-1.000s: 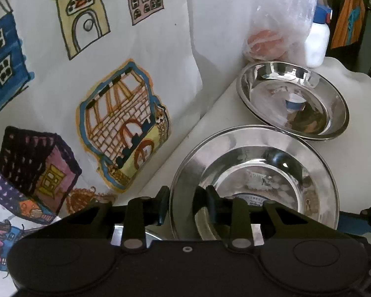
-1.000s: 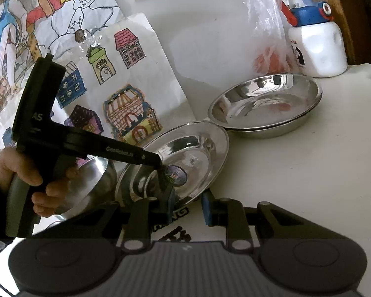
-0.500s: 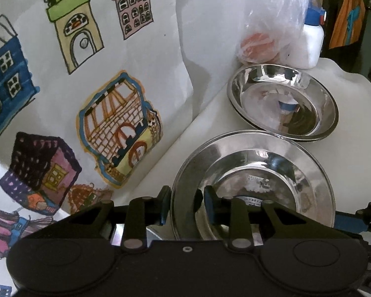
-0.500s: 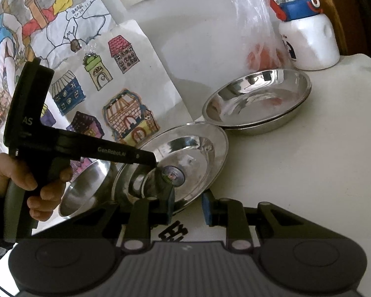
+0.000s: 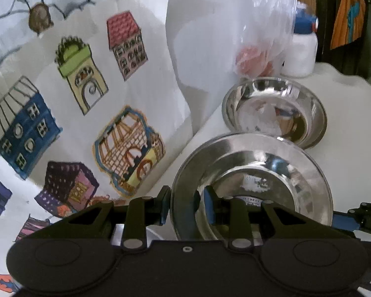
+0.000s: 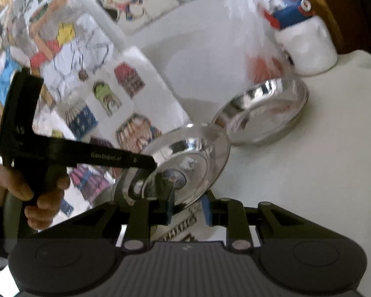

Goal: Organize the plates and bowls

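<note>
1. Steel rim of the near plate (image 5: pixel 306 173) sits clamped between the left gripper (image 5: pixel 186 204) fingers, the plate tilted above the white table (image 6: pixel 309 163).
2. The right gripper (image 6: pixel 187 209) hangs part-open and empty, just beside that plate.
3. A second steel plate (image 5: pixel 274 113) rests beyond, near a white bottle (image 5: pixel 301 54).

You are working in a home, most likely a family living or dining area. A white table (image 6: pixel 309 173) stands against a wall papered with children's coloured drawings (image 5: pixel 86 99) of houses and cartoon figures. At the table's far end stand a child's white water bottle (image 6: pixel 306 42) with a blue and red lid and a clear plastic bag (image 5: pixel 264 37) holding something reddish. Stainless steel dishes (image 5: pixel 274 113) sit on the table. An orange garment (image 5: pixel 348 12) hangs in the dark background.
</note>
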The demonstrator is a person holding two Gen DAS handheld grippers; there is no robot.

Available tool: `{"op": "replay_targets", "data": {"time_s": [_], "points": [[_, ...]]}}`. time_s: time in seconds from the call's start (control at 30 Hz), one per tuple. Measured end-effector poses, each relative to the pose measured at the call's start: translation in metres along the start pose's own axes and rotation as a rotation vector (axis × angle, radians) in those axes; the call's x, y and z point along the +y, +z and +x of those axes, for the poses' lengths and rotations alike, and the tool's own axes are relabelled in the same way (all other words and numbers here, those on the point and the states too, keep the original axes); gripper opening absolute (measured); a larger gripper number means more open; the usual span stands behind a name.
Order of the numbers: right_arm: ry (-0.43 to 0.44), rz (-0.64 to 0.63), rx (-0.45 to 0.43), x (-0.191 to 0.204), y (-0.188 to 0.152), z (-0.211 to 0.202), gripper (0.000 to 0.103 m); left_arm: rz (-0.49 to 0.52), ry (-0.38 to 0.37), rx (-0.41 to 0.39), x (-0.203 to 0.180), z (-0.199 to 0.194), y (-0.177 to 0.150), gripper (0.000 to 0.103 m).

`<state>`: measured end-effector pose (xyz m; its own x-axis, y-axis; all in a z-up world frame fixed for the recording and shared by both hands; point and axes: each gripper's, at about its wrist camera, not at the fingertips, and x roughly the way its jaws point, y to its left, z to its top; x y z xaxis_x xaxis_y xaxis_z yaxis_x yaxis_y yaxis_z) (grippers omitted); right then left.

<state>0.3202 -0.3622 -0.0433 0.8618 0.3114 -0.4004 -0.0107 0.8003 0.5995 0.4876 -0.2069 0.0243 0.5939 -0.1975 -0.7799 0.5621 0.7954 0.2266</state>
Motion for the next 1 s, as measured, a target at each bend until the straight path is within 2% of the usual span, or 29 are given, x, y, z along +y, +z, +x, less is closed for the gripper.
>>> {"op": "replay_targets", "data": {"time_s": [0.2, 0.37, 0.5, 0.7, 1.0], "points": [[-0.052, 0.014, -0.119, -0.006, 0.007, -0.011, 0.020, -0.074, -0.040, -0.064, -0.011, 0.003, 0.008, 0.031], [-0.101, -0.032, -0.148, -0.017, 0.025, -0.006, 0.020, -0.162, -0.087, -0.132, -0.016, 0.007, 0.019, 0.031], [-0.103, -0.026, -0.127, -0.038, 0.040, 0.008, 0.020, -0.259, -0.122, -0.190, -0.016, 0.013, 0.031, 0.031], [-0.109, -0.051, -0.131, -0.053, 0.048, 0.019, 0.020, -0.362, -0.175, -0.184, -0.015, 0.046, 0.044, 0.031], [-0.148, -0.044, -0.167, -0.076, 0.057, 0.028, 0.020, -0.422, -0.237, -0.172, -0.022, 0.080, 0.042, 0.031]]}}
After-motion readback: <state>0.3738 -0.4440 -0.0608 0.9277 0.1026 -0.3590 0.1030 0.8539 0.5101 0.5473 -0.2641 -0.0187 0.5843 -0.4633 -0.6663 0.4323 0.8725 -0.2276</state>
